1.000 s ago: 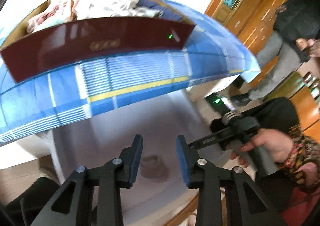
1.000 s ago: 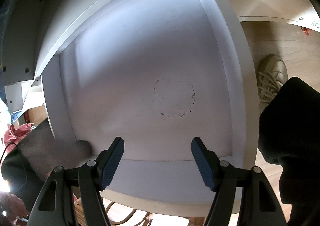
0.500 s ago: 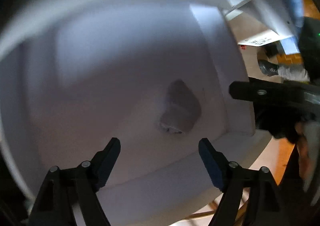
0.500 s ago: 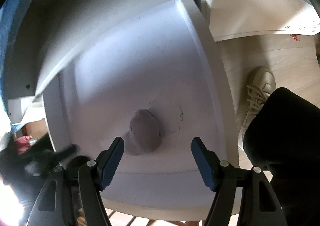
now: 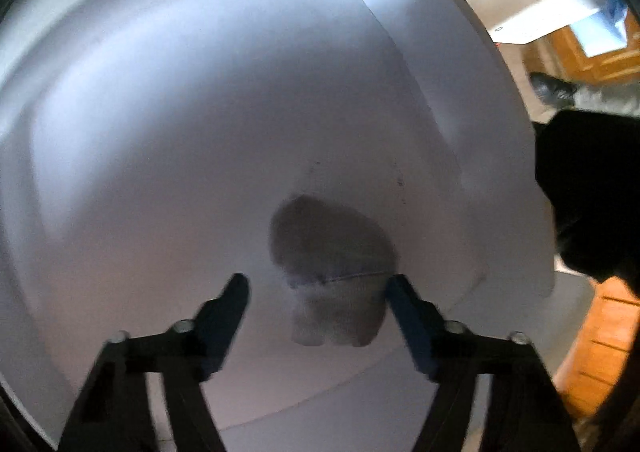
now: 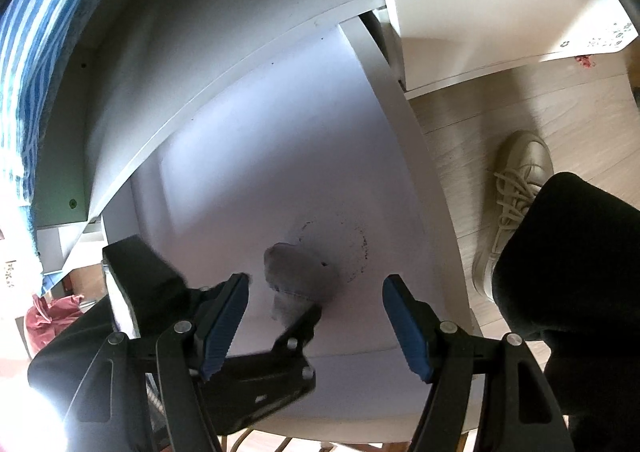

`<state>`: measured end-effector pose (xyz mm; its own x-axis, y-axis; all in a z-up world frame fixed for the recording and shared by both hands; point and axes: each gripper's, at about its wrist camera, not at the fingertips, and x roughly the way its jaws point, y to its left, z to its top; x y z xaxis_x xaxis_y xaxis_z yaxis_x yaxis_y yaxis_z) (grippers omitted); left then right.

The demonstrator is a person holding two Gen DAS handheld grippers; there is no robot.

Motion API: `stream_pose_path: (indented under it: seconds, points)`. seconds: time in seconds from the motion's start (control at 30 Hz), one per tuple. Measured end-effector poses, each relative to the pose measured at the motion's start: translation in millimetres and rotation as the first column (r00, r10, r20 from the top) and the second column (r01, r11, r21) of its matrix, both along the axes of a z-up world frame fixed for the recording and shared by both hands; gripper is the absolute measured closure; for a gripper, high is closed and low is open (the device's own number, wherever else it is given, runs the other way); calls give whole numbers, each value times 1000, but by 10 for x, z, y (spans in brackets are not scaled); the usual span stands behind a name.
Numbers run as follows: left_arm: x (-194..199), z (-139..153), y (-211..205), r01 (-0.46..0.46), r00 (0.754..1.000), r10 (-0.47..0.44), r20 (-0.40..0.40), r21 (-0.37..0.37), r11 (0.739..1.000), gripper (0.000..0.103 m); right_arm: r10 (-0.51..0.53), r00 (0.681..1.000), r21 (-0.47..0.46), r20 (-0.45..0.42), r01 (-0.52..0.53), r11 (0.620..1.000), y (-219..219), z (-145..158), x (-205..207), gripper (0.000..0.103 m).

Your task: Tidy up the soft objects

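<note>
A small grey knitted soft piece (image 5: 332, 244) lies on the floor of a white drawer (image 5: 160, 132). My left gripper (image 5: 316, 284) points down at it, and its jaws are closing with the piece between them. The right pad is at the piece's edge and the left pad stands clear of it. In the right wrist view the same piece (image 6: 300, 272) lies beside a ring stain in the drawer (image 6: 260, 132), with one left fingertip (image 6: 308, 316) next to it. My right gripper (image 6: 316, 284) hangs open higher up with nothing between its fingers.
A blue striped cloth (image 6: 24, 72) hangs over the furniture top at the left. A person's pale shoe (image 6: 516, 188) and dark trouser leg (image 6: 580, 272) stand on the wooden floor right of the drawer. A red cloth (image 6: 44, 316) lies low left.
My left gripper dropped from above the striped cloth into the drawer, opened and let the grey piece fall, then sank closer with its jaws narrowing around it. The right gripper barely moved.
</note>
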<state>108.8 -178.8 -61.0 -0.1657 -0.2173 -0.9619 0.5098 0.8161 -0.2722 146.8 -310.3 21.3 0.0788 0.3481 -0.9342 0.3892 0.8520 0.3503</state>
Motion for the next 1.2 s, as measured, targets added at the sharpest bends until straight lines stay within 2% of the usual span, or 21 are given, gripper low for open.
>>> stream_pose_path:
  seconds: [0.03,0.17,0.23,0.3,0.43,0.57,0.67,0.73,0.77,0.87,0.9,1.07,1.2]
  points:
    - [-19,-5,3,-9,1000,9,-10,-18,1000,49,-1,1000,0,-3,1,1000,-4,-1,-7,32]
    - [-80,68,96,-10,1000,10,1,-57,998,56,0,1000,-3,-14,0,1000,-12,-33,-6,32]
    - [-84,153,322,-29,1000,30,4,-71,997,60,9,1000,-1,-19,-9,1000,9,-48,-1,32]
    - [-101,241,369,-36,999,37,20,-86,996,62,18,1000,2,-19,-18,1000,24,-56,1,32]
    - [-104,329,437,-21,998,25,63,-65,998,62,32,999,-4,-27,-33,999,51,-81,-2,32]
    - [-134,326,452,-35,997,38,70,-48,998,59,21,999,2,-35,-21,1000,29,-105,-41,32]
    - [-87,307,323,-15,996,18,87,-34,999,48,14,999,1,-38,-14,1000,6,-110,-65,32]
    - [-50,324,206,-3,995,4,95,-12,1000,34,11,999,6,-37,-11,1000,-1,-113,-67,32]
    - [-52,326,157,9,995,-9,102,-1,1000,34,13,999,9,-37,-13,1000,-1,-117,-65,32]
    - [-152,243,125,56,993,-61,102,46,997,37,23,999,18,-38,-22,1000,14,-125,-51,32]
    - [-171,212,120,66,993,-71,91,57,996,45,27,999,21,-38,-26,999,17,-124,-52,32]
    - [-176,296,280,38,997,-38,69,-4,999,52,24,999,21,-38,-23,1000,18,-116,-47,32]
    - [-125,546,486,-8,995,14,98,-63,998,53,28,999,16,-41,-27,1000,25,-114,-46,32]
